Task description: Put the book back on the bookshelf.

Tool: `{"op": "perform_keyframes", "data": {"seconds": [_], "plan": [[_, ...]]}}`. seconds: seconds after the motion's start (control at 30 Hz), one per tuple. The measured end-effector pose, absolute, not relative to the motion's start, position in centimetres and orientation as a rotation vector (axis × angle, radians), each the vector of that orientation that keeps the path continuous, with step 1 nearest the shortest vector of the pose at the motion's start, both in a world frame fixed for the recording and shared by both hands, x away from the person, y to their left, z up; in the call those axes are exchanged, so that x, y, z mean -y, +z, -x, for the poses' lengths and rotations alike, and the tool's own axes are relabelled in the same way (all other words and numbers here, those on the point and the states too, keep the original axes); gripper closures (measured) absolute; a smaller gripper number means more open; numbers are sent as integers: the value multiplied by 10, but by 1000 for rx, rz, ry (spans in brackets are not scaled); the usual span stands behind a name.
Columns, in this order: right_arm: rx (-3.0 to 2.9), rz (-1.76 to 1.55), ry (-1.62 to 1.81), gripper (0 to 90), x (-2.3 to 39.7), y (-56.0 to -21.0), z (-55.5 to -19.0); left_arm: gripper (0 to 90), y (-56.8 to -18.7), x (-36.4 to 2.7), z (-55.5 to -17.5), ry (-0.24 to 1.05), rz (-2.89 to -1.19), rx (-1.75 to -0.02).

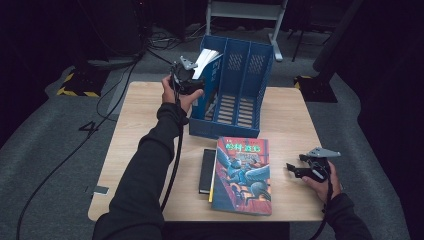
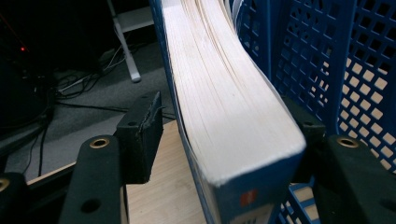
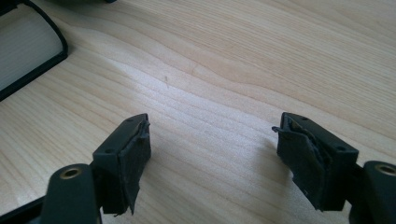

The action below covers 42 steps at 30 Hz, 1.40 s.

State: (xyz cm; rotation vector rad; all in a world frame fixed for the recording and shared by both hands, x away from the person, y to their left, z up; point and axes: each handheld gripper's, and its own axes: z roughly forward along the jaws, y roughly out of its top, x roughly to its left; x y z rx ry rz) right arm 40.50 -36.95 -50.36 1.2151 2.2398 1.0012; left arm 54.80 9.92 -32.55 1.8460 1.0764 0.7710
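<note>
Left gripper (image 2: 224, 140) at the blue file rack (image 1: 250, 65): we see a blue-covered book (image 2: 224, 93) standing in the end compartment between its jaws, left pad clear of it, grip slack. Right gripper (image 3: 215, 154) rests open over bare wooden table (image 3: 233, 70), beside an illustrated paperback (image 1: 243, 175); its cover title is illegible to us

A thick blue-covered book (image 2: 229, 93) stands tilted in the blue file rack's (image 1: 240, 80) leftmost compartment.
</note>
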Motion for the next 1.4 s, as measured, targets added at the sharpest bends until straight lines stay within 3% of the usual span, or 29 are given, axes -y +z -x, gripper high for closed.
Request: {"op": "perform_keyframes", "data": {"seconds": [0.8,1.4], "plan": [[-2239,-1216,1000,260,369,-504,-405,384,-323,-129,-508,776,-1922,-959],[-2239,-1218,1000,260,369,-504,-405,376,-374,-160,-484,696,-2030,-961]]}}
